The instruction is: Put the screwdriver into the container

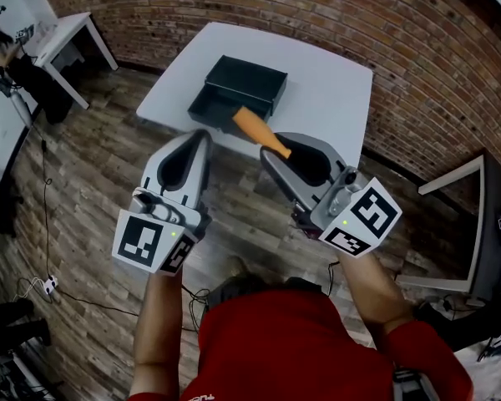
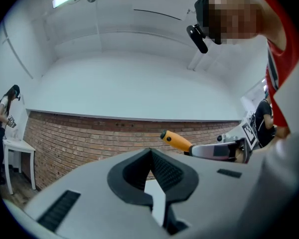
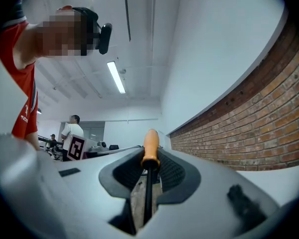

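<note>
Right gripper view: screwdriver (image 3: 150,148) likely clamped

White table (image 1: 338,86), brick wall (image 1: 384,23), wood floor (image 1: 92,174).

Looks like a robotics lab or test studio in a loft-type room — brick wall (image 1: 401,48) low down, white wall (image 2: 139,88) above it, plank floor (image 1: 92,182). Bare white tables (image 1: 334,90) stand about, cables (image 1: 46,224) trail loose over the floor to a power strip (image 1: 50,284), and strip lights (image 3: 115,77) run along the ceiling. People (image 3: 72,128) stand further back — another person (image 2: 2,111) works at a side table (image 2: 15,148).
</note>
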A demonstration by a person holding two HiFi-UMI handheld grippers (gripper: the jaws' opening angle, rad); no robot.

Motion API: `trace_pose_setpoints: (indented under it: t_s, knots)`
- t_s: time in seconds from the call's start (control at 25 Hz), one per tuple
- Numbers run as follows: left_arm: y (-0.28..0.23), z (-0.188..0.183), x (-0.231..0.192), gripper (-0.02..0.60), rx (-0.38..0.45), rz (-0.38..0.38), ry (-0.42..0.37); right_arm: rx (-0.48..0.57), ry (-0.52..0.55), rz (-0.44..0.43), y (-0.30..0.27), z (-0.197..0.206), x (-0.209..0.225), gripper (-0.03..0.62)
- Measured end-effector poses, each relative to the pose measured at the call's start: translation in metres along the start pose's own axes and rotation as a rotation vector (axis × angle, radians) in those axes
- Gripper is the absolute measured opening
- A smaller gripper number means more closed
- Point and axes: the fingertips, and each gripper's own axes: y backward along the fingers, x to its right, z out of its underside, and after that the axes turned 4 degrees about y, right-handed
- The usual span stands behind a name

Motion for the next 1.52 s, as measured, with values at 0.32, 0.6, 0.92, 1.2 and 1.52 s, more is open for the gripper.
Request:
trace_pose_setpoints:
  t_s: [0.32,0.6,0.92,1.2,1.52]
  knots:
    - [-0.007,-0.002,-0.063,0.012,0.005,0.061,0.0,-0.022,0.019,0.06,-0.061,0.015,0.011,0.089]
    - [-0.021,0.008,-0.108,0.012,-0.009,0.092,0.026,-0.067,0.036,0.104,-0.097,0.032,0.023,0.089]
    - [-0.051,0.021,-0.138,0.012,-0.016,0.095,0.051,-0.11,0.06,0.131,-0.119,0.041,0.061,0.089]
    - [-0.086,0.032,-0.167,0.012,-0.026,0.075,0.045,-0.128,0.088,0.133,-0.136,0.049,0.102,0.089]
    - [-0.127,0.042,-0.194,0.012,-0.031,0.049,0.039,-0.145,0.085,0.133,-0.153,0.057,0.152,0.089]
